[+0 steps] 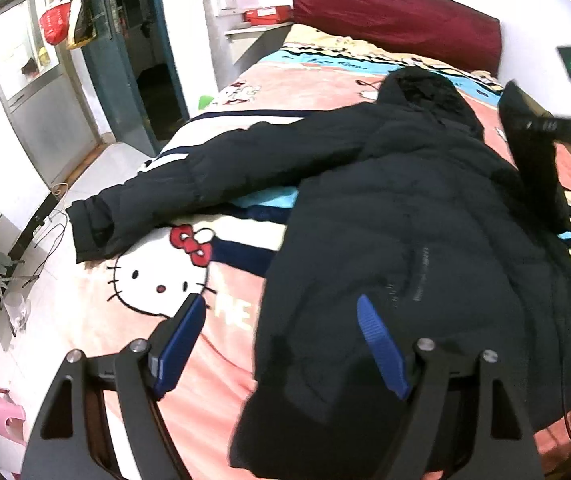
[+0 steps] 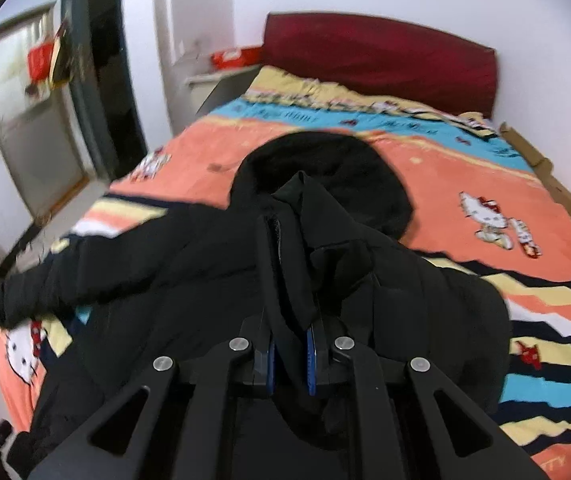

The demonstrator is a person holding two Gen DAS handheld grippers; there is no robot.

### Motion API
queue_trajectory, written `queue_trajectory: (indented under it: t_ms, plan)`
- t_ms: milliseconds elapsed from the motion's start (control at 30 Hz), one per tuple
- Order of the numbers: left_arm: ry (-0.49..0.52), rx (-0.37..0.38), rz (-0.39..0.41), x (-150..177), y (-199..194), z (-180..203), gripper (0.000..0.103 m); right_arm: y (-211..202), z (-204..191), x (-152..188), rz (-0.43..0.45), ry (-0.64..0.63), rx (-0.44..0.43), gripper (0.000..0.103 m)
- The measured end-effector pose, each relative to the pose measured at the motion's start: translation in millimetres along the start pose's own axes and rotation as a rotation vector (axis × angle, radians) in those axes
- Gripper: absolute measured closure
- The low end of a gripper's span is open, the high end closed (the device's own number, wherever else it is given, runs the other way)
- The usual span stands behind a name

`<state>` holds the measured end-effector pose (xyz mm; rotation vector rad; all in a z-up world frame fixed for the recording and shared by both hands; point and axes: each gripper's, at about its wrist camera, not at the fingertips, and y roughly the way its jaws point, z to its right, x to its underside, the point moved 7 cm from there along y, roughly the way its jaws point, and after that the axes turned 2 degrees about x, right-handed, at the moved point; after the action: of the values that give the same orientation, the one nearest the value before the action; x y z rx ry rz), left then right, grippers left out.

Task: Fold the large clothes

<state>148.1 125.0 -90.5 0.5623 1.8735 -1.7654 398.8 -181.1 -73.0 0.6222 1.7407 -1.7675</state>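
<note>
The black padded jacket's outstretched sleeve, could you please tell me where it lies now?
In the left wrist view the sleeve stretches left across the cartoon-cat bedspread, its cuff near the bed's left edge, just above the cat's red bow.

Home bedroom: bed [image 2: 465,184] with cartoon-cat blanket [image 1: 145,280], red headboard [image 1: 397,20].

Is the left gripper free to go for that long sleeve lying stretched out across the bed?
Probably yes. The left gripper is open and holds nothing, and the outstretched sleeve lies flat on the bedspread with nothing on it. The right gripper is busy, shut on another part of the jacket.
</note>
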Motion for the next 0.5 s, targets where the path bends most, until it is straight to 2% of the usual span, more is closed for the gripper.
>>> queue_trajectory:
  t_ms: [267, 500]
  plan:
    - [-0.039, -0.035, -0.004, -2, 14, -31, 0.026, 47, -52, 39, -0.089, -0.068, -0.014, 0.091]
    - [-0.067, -0.038, -0.024, 2, 27, -37, 0.026, 63, -82, 46, -0.106, -0.134, -0.050, 0.091]
